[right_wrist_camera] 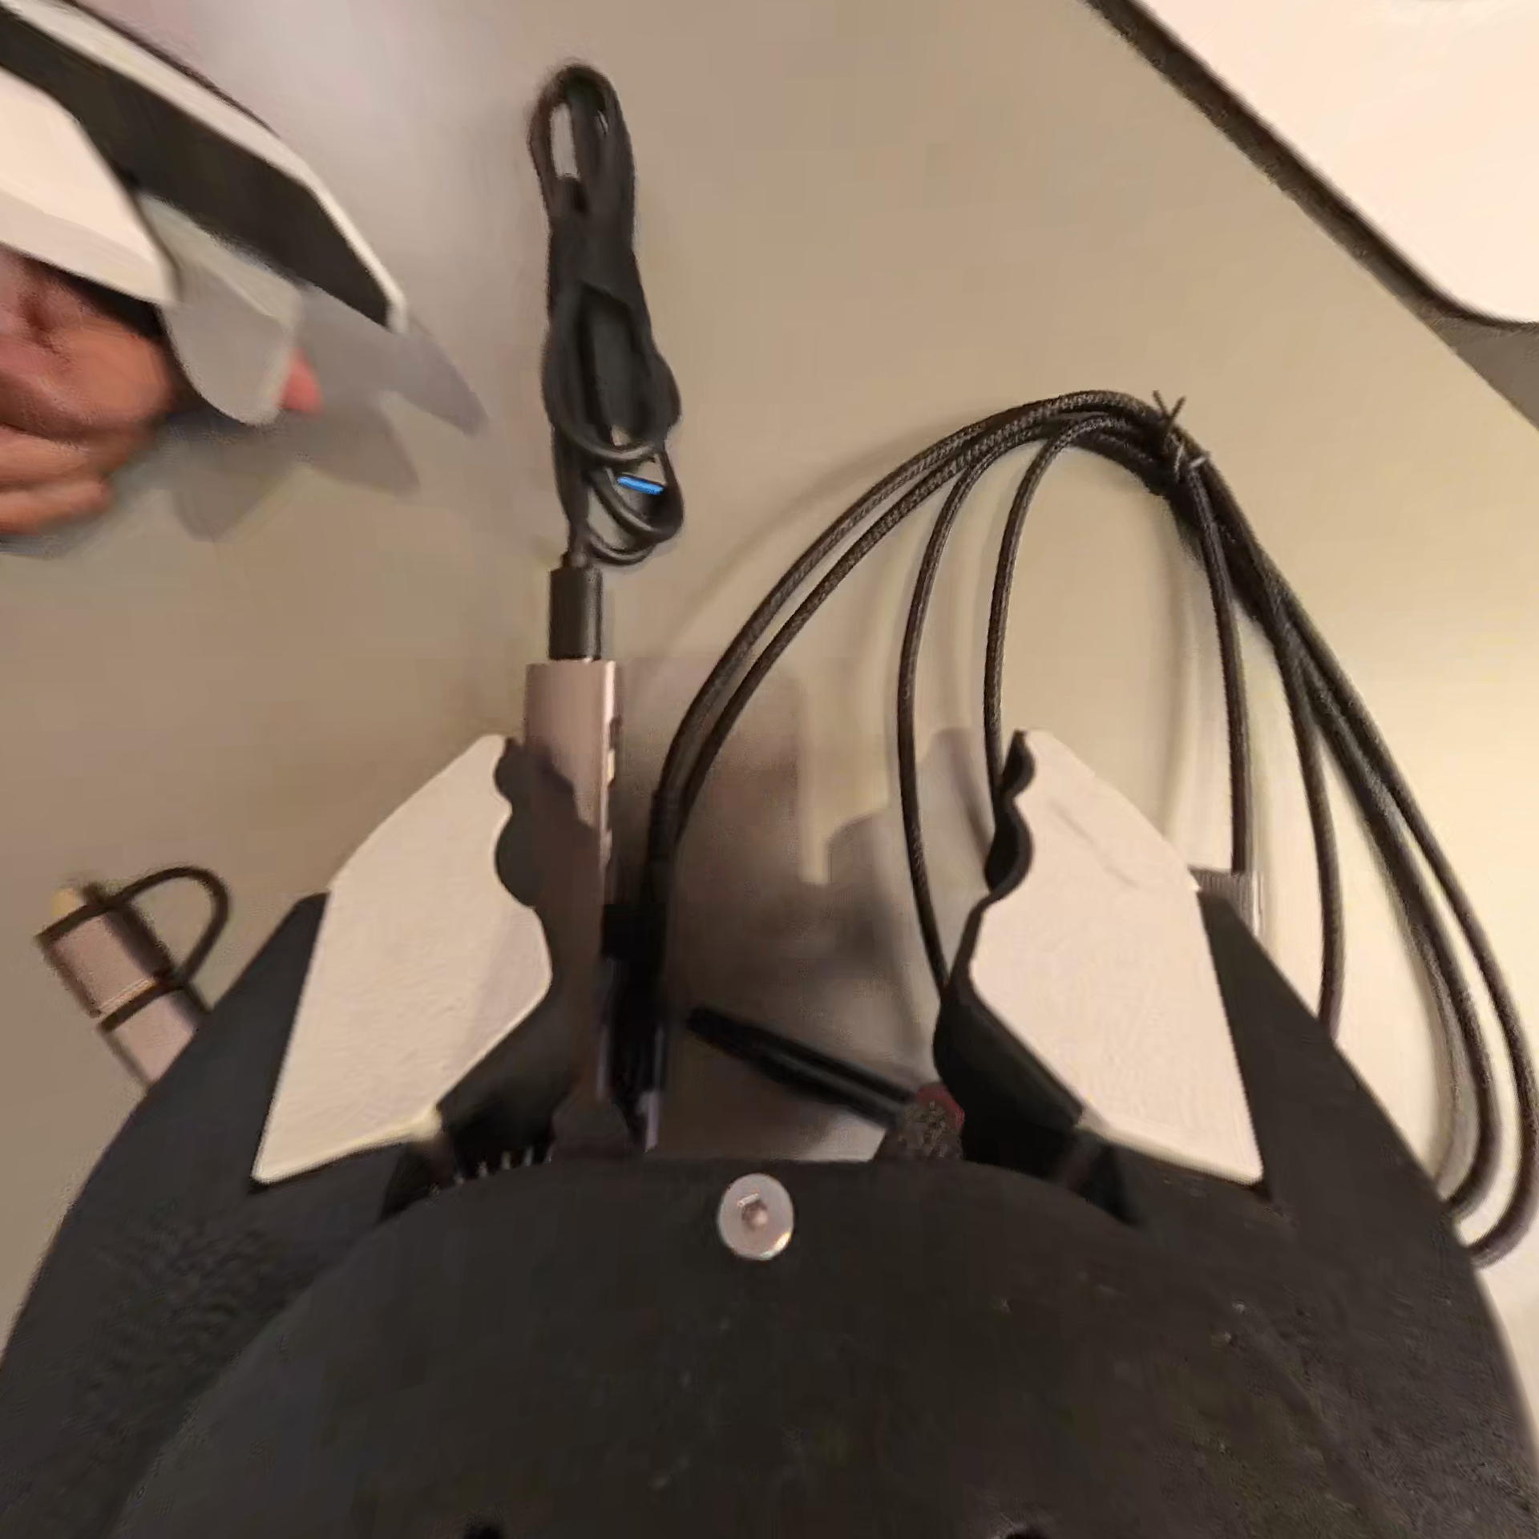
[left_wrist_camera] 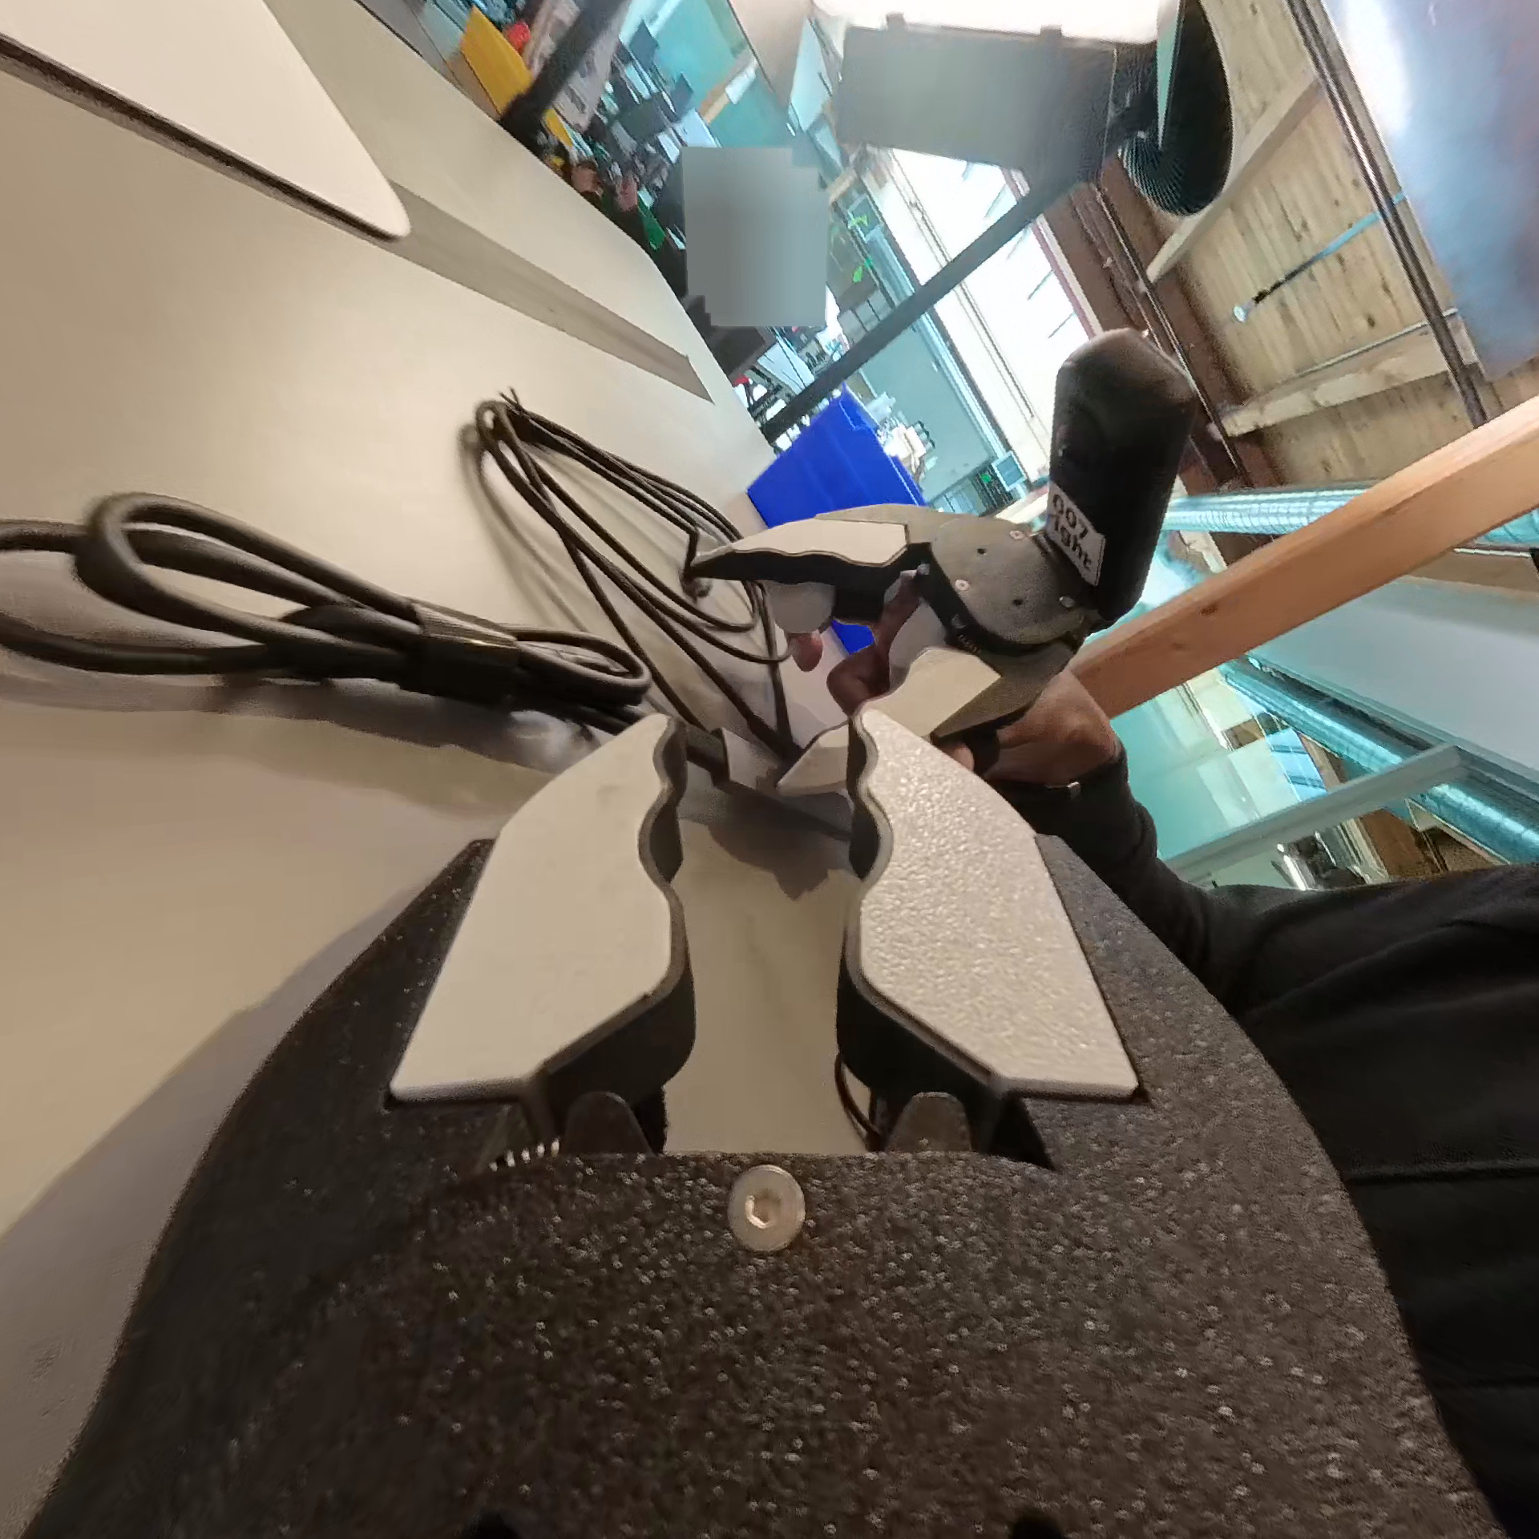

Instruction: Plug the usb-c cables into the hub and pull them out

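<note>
In the right wrist view the slim grey hub [right_wrist_camera: 573, 749] lies on the beige table, just inside my right gripper's left finger. Its own black cable runs up to a tied bundle [right_wrist_camera: 595, 291]. A black braided USB-C cable [right_wrist_camera: 1166, 666] loops at right; one black plug [right_wrist_camera: 641, 1041] lies against the hub's side, and I cannot tell whether it is seated. Another plug [right_wrist_camera: 774, 1051] lies loose between the jaws. My right gripper [right_wrist_camera: 758, 749] is open and empty, straddling hub and cables. My left gripper [left_wrist_camera: 770, 737] is open and empty; it appears blurred at upper left [right_wrist_camera: 291, 333].
A small grey adapter [right_wrist_camera: 117, 991] with a black loop lies at lower left. A white flat slab [right_wrist_camera: 1332, 125] sits at the table's far corner, also in the left wrist view [left_wrist_camera: 208, 108]. A person's dark sleeve [left_wrist_camera: 1332, 999] is at right. My right gripper's tips are some 12 cm from the small grey adapter [right_wrist_camera: 117, 991].
</note>
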